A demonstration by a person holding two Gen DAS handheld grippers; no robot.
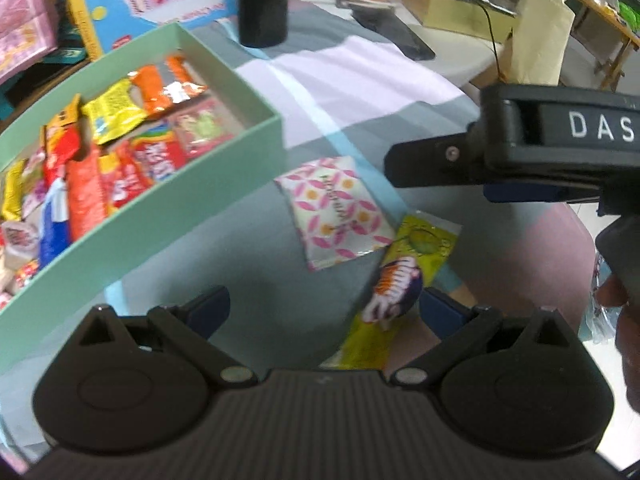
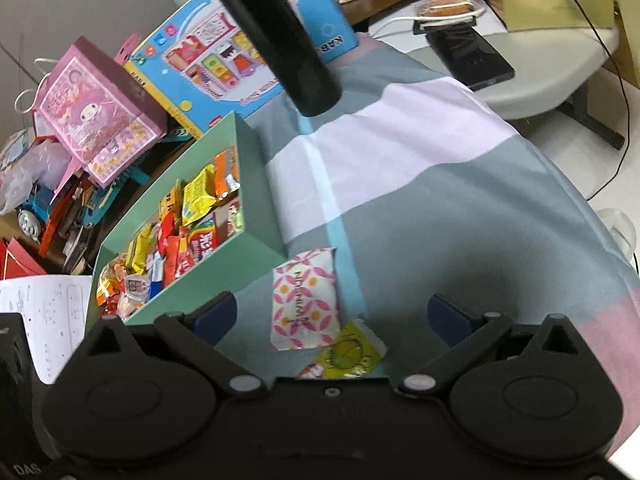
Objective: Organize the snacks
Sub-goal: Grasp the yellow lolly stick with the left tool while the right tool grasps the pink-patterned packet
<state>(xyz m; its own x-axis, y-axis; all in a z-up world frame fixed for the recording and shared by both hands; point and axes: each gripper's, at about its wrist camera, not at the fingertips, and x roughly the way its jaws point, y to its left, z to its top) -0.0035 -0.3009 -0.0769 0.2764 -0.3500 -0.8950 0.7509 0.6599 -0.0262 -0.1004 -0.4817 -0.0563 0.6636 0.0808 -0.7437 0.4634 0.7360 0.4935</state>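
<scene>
Nearest the left wrist camera: left gripper (image 1: 324, 312), jaws spread wide, nothing between them. Yellow-green snack packet (image 1: 394, 284) lies on the cloth just ahead, its near end reaching in between the open fingers; long axis runs away from the gripper, tilted slightly right. Cartoon print, glossy film, flat.

Pink-and-white patterned sachet (image 1: 338, 212) lies just beyond the packet, touching or slightly overlapping its far end; roughly square, flat, orange dots and pink petal shapes.

Mint-green box (image 1: 168, 196) sits left of both loose items, near the sachet, already packed with red, yellow and orange wrappers.

Right gripper (image 2: 332, 316) also wide and empty. In its own view the sachet lies between and just ahead of the fingers, the yellow-green packet closer under the body. From the left view it hovers to the right of the sachet.

Judgement: left gripper is better lined up on the packet, right on the sachet; both go left into the box.
</scene>
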